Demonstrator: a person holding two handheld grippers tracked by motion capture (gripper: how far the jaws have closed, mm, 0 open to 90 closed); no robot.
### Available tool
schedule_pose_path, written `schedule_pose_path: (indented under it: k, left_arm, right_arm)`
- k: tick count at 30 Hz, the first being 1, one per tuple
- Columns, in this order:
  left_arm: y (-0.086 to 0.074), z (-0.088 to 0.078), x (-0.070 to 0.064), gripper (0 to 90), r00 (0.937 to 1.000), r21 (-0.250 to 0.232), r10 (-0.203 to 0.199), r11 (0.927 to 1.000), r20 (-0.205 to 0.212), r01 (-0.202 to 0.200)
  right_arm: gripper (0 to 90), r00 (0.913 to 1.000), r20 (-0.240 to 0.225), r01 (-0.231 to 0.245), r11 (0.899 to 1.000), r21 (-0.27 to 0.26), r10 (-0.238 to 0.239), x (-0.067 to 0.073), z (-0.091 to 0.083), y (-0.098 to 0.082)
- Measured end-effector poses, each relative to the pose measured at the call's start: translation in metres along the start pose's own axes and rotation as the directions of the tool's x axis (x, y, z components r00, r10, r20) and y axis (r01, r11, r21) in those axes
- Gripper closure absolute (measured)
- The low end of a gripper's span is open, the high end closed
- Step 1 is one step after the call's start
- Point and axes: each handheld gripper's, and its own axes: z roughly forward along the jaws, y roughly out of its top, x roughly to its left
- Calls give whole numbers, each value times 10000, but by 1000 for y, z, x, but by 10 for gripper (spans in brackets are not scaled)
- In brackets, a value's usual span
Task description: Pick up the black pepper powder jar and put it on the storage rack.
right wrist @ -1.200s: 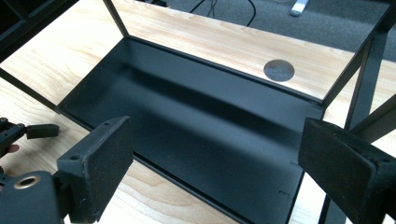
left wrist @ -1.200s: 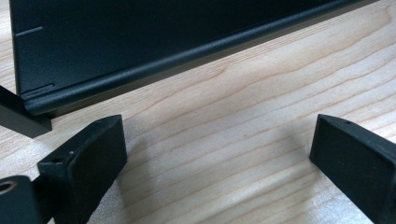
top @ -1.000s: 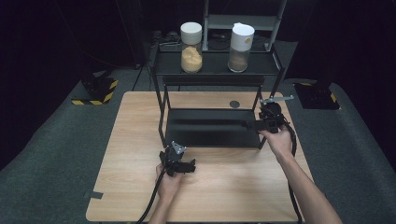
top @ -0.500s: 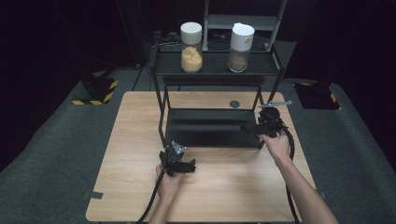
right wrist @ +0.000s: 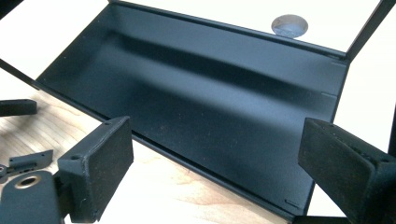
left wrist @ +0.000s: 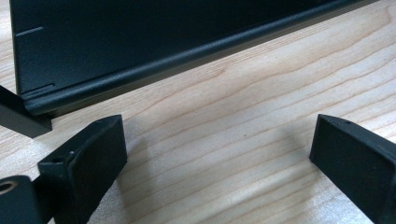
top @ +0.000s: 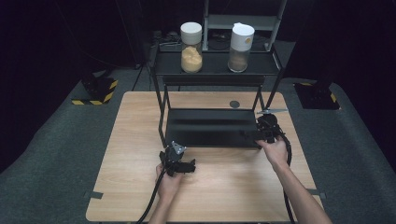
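Observation:
A black two-tier rack (top: pixel 161 100) stands at the back of the wooden table (top: pixel 135 121). Its top shelf carries a jar of yellow powder (top: pixel 191 49) and a jar of brown powder (top: pixel 241 46), both with white lids. My left gripper (top: pixel 183 164) rests low on the wood just in front of the rack's lower shelf (left wrist: pixel 140 37), open and holding nothing (left wrist: pixel 219 140). My right gripper (top: pixel 252 134) hovers at the front right corner of that lower shelf (right wrist: pixel 210 88), jaws spread wide and bare (right wrist: pixel 215 140).
A small grey disc (top: pixel 234 104) lies on the table behind the lower shelf, and it is also in the right gripper view (right wrist: pixel 289 24). Thin black rack legs (top: pixel 259 100) rise at the shelf corners. Grey carpet (top: pixel 56 154) surrounds the table.
My right gripper has drifted toward me and a little left, down to the lower shelf's front right corner. The left gripper has stayed put.

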Motion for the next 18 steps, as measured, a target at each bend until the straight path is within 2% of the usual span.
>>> schedule_pose_path:
  k: [10, 18]
  left_arm:
    - [0, 0, 0, 37, 10000, 0, 0, 10000, -3, 0]
    - [0, 0, 0, 37, 10000, 0, 1, 10000, -2, -1]
  right_arm:
    - [100, 9995, 204, 231, 9994, -268, -225, 6, -1, -13]
    - [101, 9992, 136, 378, 9989, -269, -375, 9, 1, -21]
